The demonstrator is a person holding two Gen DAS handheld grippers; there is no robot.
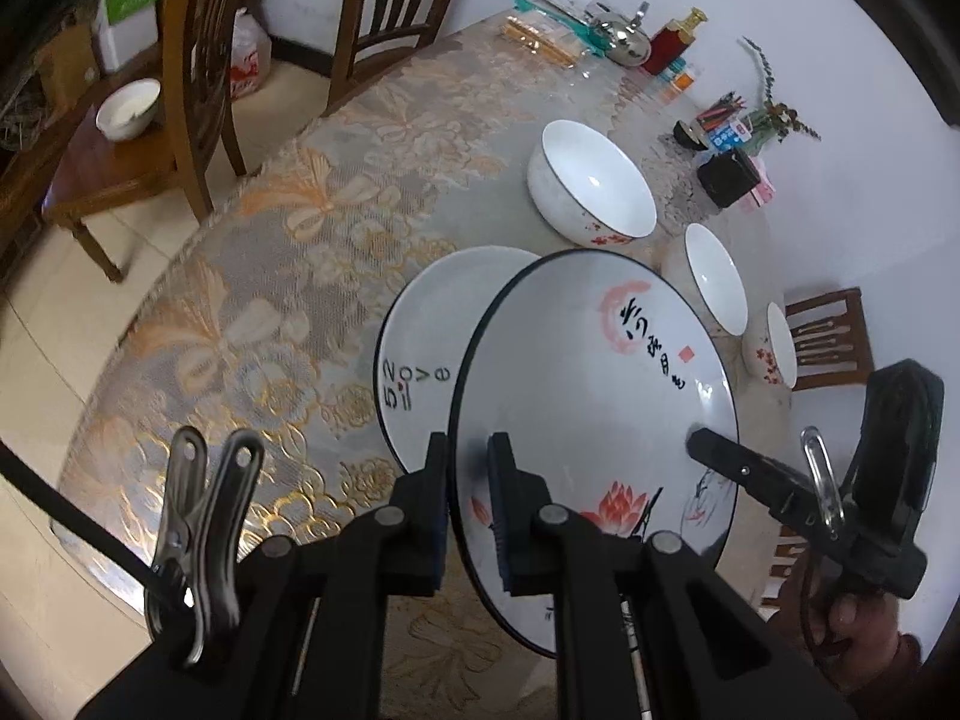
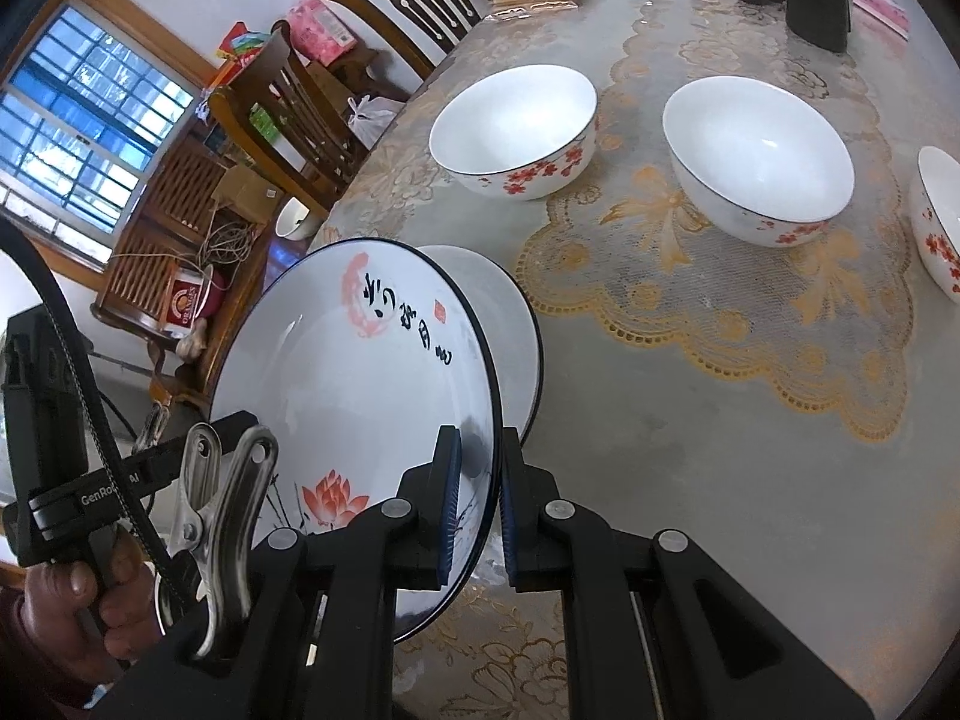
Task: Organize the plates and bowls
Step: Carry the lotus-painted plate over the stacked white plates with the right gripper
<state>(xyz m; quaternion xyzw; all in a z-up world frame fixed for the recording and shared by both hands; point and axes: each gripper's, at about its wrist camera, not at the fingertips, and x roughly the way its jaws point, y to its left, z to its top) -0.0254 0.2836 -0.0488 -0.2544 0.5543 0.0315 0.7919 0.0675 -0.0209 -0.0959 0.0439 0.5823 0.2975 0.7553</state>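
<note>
Chairs (image 1: pixel 390 18), window (image 2: pixel 90 126), kettle (image 1: pixel 627 39) on tbl.

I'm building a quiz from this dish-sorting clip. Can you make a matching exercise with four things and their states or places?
Things:
1. lotus plate
2. "Love" plate
3. black box
4. small bowl

States:
A. on a chair seat
B. flat on the table, partly covered
C. gripped at both rims, lifted
D. near the table's far edge

Pairs: 1-C, 2-B, 3-D, 4-A
</note>
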